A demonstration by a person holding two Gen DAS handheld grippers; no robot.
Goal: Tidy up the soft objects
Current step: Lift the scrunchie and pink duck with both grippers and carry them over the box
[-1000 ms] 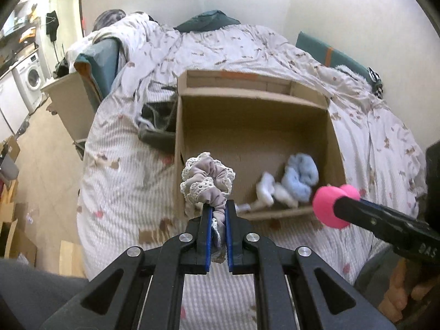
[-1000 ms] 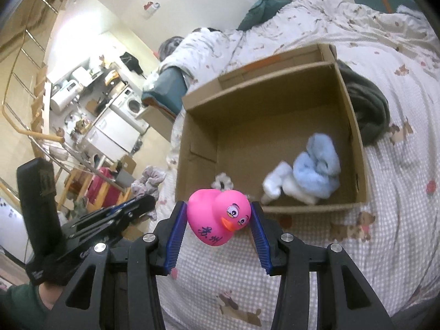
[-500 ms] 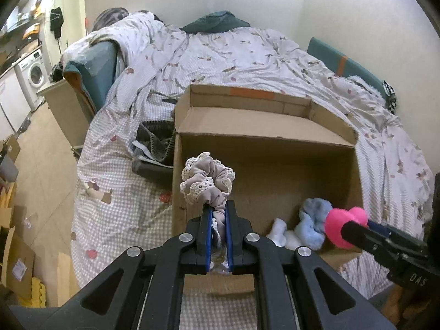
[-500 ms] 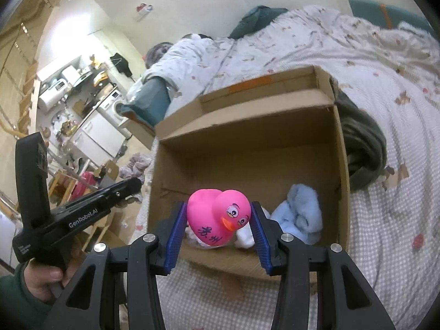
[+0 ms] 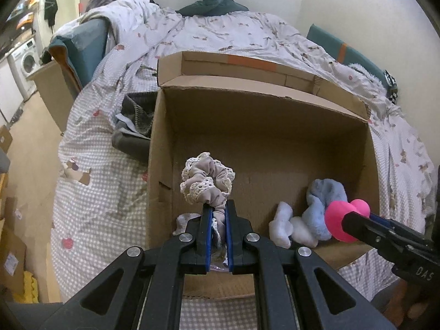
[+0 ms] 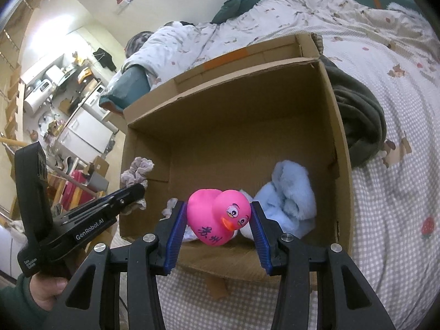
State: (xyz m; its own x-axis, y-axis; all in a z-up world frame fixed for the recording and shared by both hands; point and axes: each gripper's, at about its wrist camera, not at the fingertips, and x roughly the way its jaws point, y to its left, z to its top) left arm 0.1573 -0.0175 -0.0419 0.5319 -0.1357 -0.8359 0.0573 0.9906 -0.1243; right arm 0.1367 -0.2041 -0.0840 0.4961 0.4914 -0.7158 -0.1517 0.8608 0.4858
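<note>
1. Already done, judging by what lies inside: the cardboard box (image 5: 264,137) on the bed (image 5: 247,33) holds a fluffy light-blue item (image 5: 321,203) and a white plush piece (image 5: 283,227) in its lower right corner in the left wrist view, with a small pale lacy item (image 5: 185,220) at the lower left of the box floor.

2. The left gripper (image 5: 219,220) has its jaws nearly together, pinching a mauve scrunchie with cream lace trim (image 5: 207,177). The scrunchie stands up above the fingertips at the centre of the frame, over the near left part of the box opening, not yet let go.

3. The right gripper (image 6: 219,220) has its jaws set wide enough to squeeze a pink rubber duck (image 6: 218,216) between the blue pads (image 6: 176,228). The duck sits at lower centre of the right wrist view, above the box's near edge and in front of the blue item.

4. Left to do, in my judgement: both held items need lowering into the box and releasing.

5. A dark grey garment (image 6: 357,121) lies bunched against the box's outer wall, at centre right in the right wrist view. Whether it belongs to the sorting, I cannot tell.
</note>
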